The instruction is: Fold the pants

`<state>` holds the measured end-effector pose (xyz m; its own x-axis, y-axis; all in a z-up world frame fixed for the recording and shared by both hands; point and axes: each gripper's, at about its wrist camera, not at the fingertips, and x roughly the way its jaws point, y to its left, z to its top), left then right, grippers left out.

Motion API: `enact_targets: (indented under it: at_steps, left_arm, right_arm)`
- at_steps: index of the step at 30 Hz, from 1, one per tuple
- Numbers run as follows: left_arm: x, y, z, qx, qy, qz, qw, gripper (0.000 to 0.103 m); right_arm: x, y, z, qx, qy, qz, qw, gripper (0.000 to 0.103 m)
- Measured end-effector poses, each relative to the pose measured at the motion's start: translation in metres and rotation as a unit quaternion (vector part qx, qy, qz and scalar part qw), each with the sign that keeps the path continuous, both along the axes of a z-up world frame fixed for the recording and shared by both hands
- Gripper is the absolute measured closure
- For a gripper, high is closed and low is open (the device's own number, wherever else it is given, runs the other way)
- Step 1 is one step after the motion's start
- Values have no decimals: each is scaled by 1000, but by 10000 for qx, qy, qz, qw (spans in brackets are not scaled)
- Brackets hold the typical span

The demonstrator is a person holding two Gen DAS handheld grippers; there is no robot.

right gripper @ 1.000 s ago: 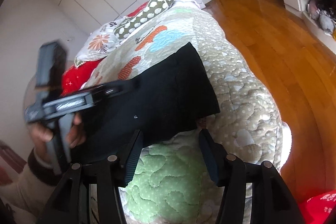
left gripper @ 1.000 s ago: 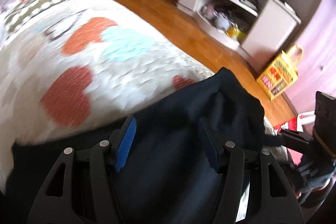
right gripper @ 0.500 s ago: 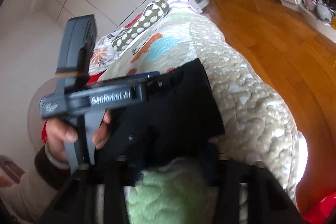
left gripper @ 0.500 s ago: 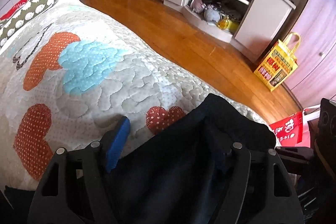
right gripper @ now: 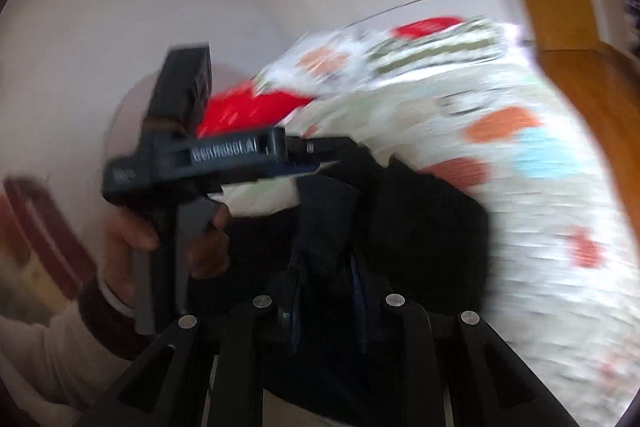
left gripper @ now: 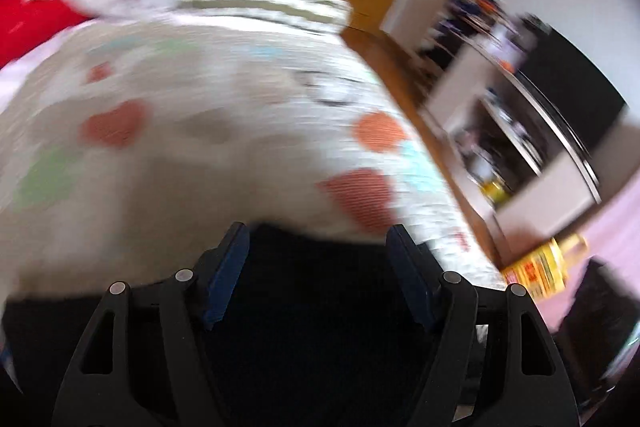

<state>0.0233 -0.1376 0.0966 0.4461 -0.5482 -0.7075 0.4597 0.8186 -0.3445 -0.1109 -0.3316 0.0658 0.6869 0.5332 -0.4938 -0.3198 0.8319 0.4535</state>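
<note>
Bedroom light washes over a quilt [left gripper: 224, 131] patterned with orange and blue patches, pillows [left gripper: 256, 3] at twelve o'clock, a shelf unit [left gripper: 532, 155] and a yellow bag [left gripper: 540, 271] at three to four o'clock.

From the left wrist view, everything smears with motion. Half a second ago this camera faced the shelves across the floor; now it has swung toward the head of the bed. The left gripper [left gripper: 318, 267] stands with its blue pads wide apart, and the pants [left gripper: 320, 327] spread dark beneath and between the fingers at six o'clock. No fabric looks pinched, so I take it as released, though the cloth is too dark to be certain.

From the right wrist view, also blurred, the left hand [right gripper: 168, 243] grips its tool at nine o'clock. The right gripper [right gripper: 324, 287] has drawn its fingers close, and a bunch of black cloth rises from between them; a second ago they stood wide over the quilt. So the right side has taken hold of the pants, which hang bunched at centre against the quilt's edge. I judge a fold is starting, the right side lifting one end to carry over.
</note>
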Motion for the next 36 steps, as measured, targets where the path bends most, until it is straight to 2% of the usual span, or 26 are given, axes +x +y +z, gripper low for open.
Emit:
enact_targets:
  at_steps: [2, 3, 4, 6, 9, 10, 13, 15, 17, 21, 23, 25, 27, 28, 29, 30, 32, 36]
  left_arm:
    - [-5, 35, -8, 1, 135, 364, 9992, 32]
    - [-11, 48, -11, -15, 179, 475, 9987, 32]
    - [-15, 53, -13, -24, 184, 497, 9986, 32]
    - [-23, 62, -14, 22, 143, 510, 9986, 32]
    - [-40, 51, -15, 45, 63, 282, 9996, 32]
    - [-42, 46, -14, 47, 55, 198, 9998, 32]
    - [-50, 13, -16, 192, -35, -100, 9998, 31]
    - [-55, -7, -22, 422, -65, -248, 9988, 32]
    - [-59, -25, -29, 653, -76, -360, 9972, 32]
    - [-68, -48, -37, 858, -105, -609, 9944, 32]
    - [-72, -60, -47, 1158, -26, -663, 9911, 32]
    - [-72, -64, -59, 1219, 136, -661, 9902, 32]
    - [-74, -65, -62, 1213, 101, -654, 9904, 32]
    - [-76, -65, -60, 1156, 49, -678, 9910, 42]
    - [-76, -65, -59, 1082, 53, -690, 9917, 57]
    - [-74, -63, -57, 1013, 62, -672, 9926, 64]
    - [-72, -61, -55, 850, 109, -736, 9936, 87]
    - [-72, -51, -48, 540, 129, -698, 9960, 91]
  right_arm:
    - [23, 33, -27, -98, 527, 396, 9978, 79]
    - [31, 48, -42, -263, 992, 457, 9937, 78]
    - [33, 54, -49, -369, 1189, 470, 9911, 77]
    - [20, 49, -41, -226, 928, 457, 9944, 76]
    - [-2, 14, -27, 474, 883, 404, 9941, 67]
    - [-11, -1, -23, 464, 790, 181, 9956, 60]
    - [-21, -23, -22, 97, 810, -382, 9959, 59]
    - [-21, -39, -29, 283, 990, -615, 9928, 59]
    - [-21, -47, -31, 415, 997, -699, 9917, 59]
    - [-31, -52, -31, 316, 1026, -728, 9916, 59]
    - [-37, -60, -32, 363, 1034, -735, 9913, 59]
    - [-40, -65, -32, 409, 1009, -745, 9913, 59]
    - [-43, -67, -32, 451, 976, -756, 9913, 59]
    - [-43, -67, -32, 455, 966, -758, 9914, 59]
    - [-46, -69, -32, 444, 964, -764, 9914, 59]
    - [-48, -72, -32, 420, 966, -788, 9913, 59]
    - [-47, -74, -32, 413, 960, -830, 9911, 59]
    - [-47, -71, -25, 370, 883, -834, 9919, 59]
